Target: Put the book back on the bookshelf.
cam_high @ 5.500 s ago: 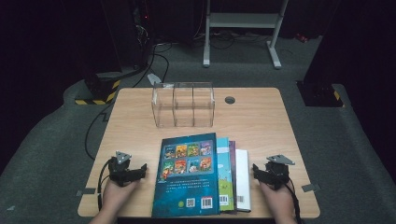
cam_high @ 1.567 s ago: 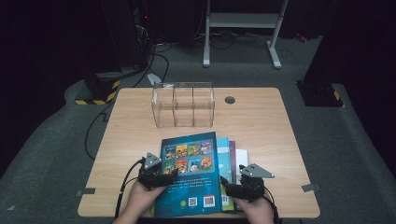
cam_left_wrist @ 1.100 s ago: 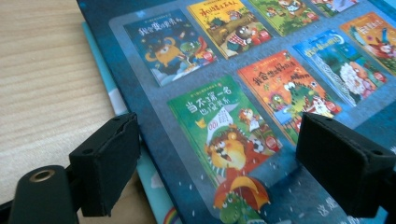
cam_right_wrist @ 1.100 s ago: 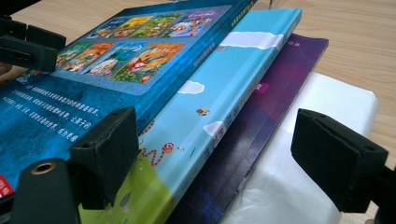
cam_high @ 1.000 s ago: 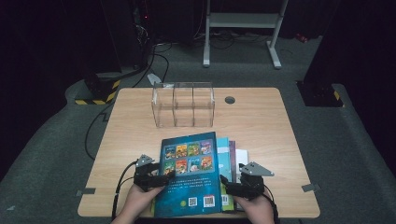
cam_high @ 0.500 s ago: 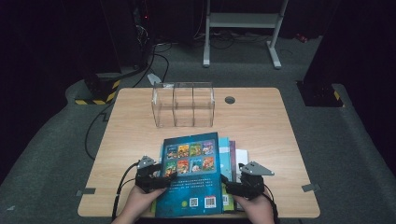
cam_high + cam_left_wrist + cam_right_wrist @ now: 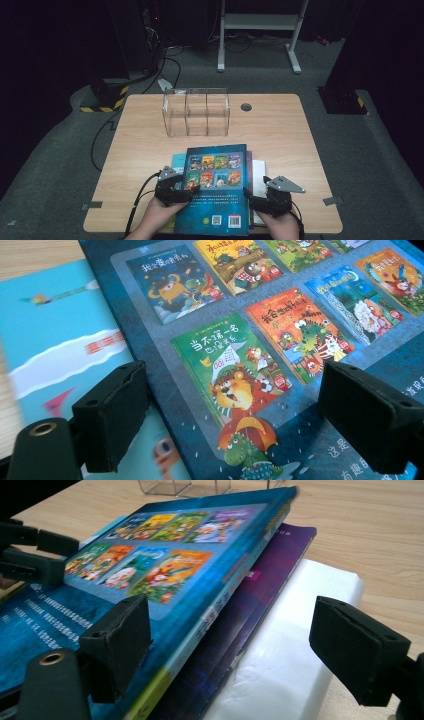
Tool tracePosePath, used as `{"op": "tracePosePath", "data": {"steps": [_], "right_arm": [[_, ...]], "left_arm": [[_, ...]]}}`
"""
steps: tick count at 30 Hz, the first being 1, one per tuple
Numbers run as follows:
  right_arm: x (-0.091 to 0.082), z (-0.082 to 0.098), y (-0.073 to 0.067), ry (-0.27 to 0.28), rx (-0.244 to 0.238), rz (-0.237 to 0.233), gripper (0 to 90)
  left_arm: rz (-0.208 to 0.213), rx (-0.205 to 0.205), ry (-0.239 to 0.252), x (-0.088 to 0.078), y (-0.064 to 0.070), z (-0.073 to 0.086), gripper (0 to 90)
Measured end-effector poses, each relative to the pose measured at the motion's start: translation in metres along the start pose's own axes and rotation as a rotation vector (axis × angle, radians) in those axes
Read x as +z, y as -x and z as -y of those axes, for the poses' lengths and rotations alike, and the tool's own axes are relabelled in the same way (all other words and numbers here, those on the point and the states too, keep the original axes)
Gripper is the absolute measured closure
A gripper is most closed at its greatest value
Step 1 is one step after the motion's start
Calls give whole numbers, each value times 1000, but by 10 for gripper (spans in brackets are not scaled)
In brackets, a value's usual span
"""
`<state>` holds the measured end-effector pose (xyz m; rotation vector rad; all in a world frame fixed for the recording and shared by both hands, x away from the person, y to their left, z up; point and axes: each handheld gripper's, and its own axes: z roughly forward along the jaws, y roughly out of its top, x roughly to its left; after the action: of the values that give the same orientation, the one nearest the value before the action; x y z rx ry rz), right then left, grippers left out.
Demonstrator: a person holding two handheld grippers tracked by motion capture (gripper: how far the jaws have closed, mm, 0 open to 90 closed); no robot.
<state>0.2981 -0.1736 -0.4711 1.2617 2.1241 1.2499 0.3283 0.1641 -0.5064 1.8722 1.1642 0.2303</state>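
glossy book cover (image 7: 280, 325) – wood-grain table (image 7: 280, 125), clear plastic organiser (image 7: 196, 112)

Light wooden table (image 7: 280, 125) at frame centre, rounded corners, small round grommet (image 7: 245, 106) near its far edge. Grey carpeted floor (image 7: 60, 165) all around. White metal frame stand (image 7: 260, 22) at upper centre. Black cables (image 7: 167, 55) trailing across the floor at upper left; yellow-and-black hazard strip (image 7: 107, 100) at the left. Surroundings dark, lit only over the table.
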Motion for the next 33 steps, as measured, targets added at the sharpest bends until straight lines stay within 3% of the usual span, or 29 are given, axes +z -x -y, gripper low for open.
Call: {"op": "tracePosePath", "data": {"steps": [10, 15, 21, 24, 28, 31, 33], "right_arm": [[7, 0, -5, -26, 2, -34, 179], [8, 0, -1, -31, 33, -51, 180], [8, 1, -2, -48, 38, -68, 166], [6, 2, -3, -54, 32, -79, 161], [5, 3, -5, -63, 35, -95, 181], [3, 3, -7, -73, 40, -108, 218], [4, 2, -7, -78, 42, -108, 226]], "left_arm": [[-20, 41, 14, 13, 21, -12, 134], [-6, 61, 13, 15, 20, -14, 133], [7, 51, 15, 13, 18, -11, 147], [43, 33, 3, 7, 14, -5, 167], [66, 47, -16, -7, 13, 6, 174], [79, 44, -10, -8, 16, 8, 183], [66, 50, -2, -7, 20, 8, 192]]}}
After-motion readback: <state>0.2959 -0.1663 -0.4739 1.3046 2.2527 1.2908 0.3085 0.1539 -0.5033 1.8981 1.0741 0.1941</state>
